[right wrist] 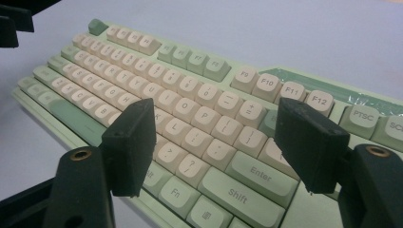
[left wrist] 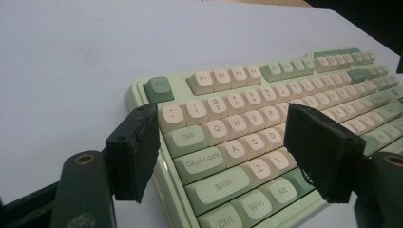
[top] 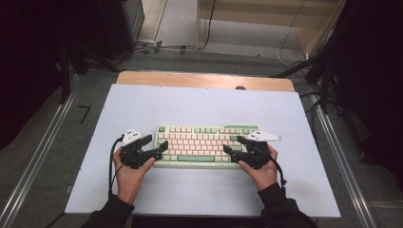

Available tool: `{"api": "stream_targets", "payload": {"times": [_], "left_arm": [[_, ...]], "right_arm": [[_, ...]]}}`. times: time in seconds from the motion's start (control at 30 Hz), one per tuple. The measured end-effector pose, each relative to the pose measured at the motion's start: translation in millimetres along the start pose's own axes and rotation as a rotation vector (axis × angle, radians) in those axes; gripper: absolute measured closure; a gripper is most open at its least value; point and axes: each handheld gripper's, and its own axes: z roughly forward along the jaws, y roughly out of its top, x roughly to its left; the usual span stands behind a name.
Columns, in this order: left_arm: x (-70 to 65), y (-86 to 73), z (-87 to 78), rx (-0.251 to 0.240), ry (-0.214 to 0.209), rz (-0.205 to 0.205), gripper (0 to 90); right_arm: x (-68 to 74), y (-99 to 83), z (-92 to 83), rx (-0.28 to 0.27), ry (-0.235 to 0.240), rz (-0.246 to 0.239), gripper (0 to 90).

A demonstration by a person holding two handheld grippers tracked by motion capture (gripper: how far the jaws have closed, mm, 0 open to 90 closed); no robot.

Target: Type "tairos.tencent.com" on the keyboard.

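Observation:
A mint-green keyboard (top: 199,142) with cream keys lies flat on the white sheet, a little nearer than the table's middle. My left gripper (top: 156,142) is at its left end, open. In the left gripper view its jaws (left wrist: 221,123) straddle the keyboard's (left wrist: 247,142) left edge: one pad stands outside the frame by Tab, the other hangs over the D and X keys. My right gripper (top: 233,144) is open over the right part. In the right gripper view it (right wrist: 216,111) spans the keyboard (right wrist: 190,95) from the L key to beside Enter. Neither gripper presses on anything.
The white sheet (top: 199,104) covers a wooden table whose bare far edge (top: 204,80) shows. Metal rails (top: 28,171) (top: 342,156) run along both sides. Cables and dark stands lie on the floor beyond the table.

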Motion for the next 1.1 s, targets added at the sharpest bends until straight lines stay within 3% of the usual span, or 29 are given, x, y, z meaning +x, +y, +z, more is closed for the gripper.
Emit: {"api": "stream_targets", "payload": {"times": [0.43, 1.1], "left_arm": [[0.8, -2.6, -5.7, -0.005, 0.007, -0.008, 22.8], [4.7, -6.3, -17.7, -0.011, 0.021, -0.016, 21.2]], "right_arm": [[-10.0, -5.5, -17.6, -0.014, -0.01, 0.019, 28.2], [-39.4, -23.8, -54.8, -0.024, -0.107, 0.06, 28.4]]}}
